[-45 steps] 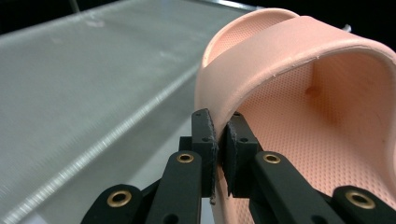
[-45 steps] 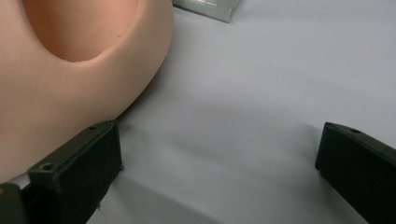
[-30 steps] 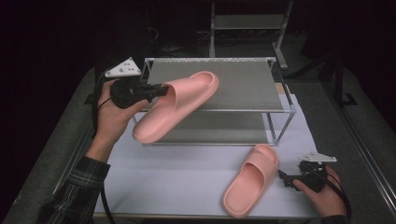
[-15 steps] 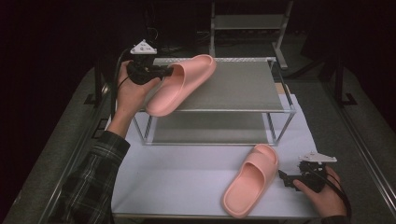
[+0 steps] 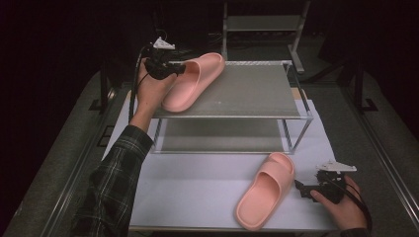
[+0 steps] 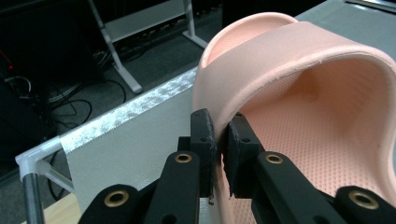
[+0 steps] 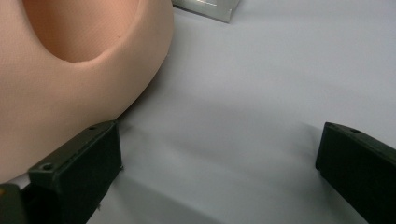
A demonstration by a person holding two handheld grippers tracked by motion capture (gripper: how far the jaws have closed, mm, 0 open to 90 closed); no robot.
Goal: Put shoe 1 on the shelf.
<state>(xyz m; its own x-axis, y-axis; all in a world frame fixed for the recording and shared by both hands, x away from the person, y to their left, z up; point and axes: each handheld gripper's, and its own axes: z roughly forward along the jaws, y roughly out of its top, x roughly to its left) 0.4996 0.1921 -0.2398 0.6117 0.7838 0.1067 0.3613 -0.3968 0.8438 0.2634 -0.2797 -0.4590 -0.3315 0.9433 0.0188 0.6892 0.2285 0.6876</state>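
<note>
While the left gripper (image 5: 170, 69) pinches one pink slipper's (image 5: 193, 80) edge at upper left, toe pointing up-right across the shelf (image 5: 257, 94), the right gripper (image 5: 309, 190) waits wide open, empty.

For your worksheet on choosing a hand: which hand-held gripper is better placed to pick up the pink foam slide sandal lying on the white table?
Right. The right hand-held gripper is open beside the pink foam slide sandal; the left hand-held gripper grips the other sandal.

Left hand-held gripper (image 6: 219, 144) clamped, right hand-held gripper (image 7: 219, 158) gaping wide
</note>
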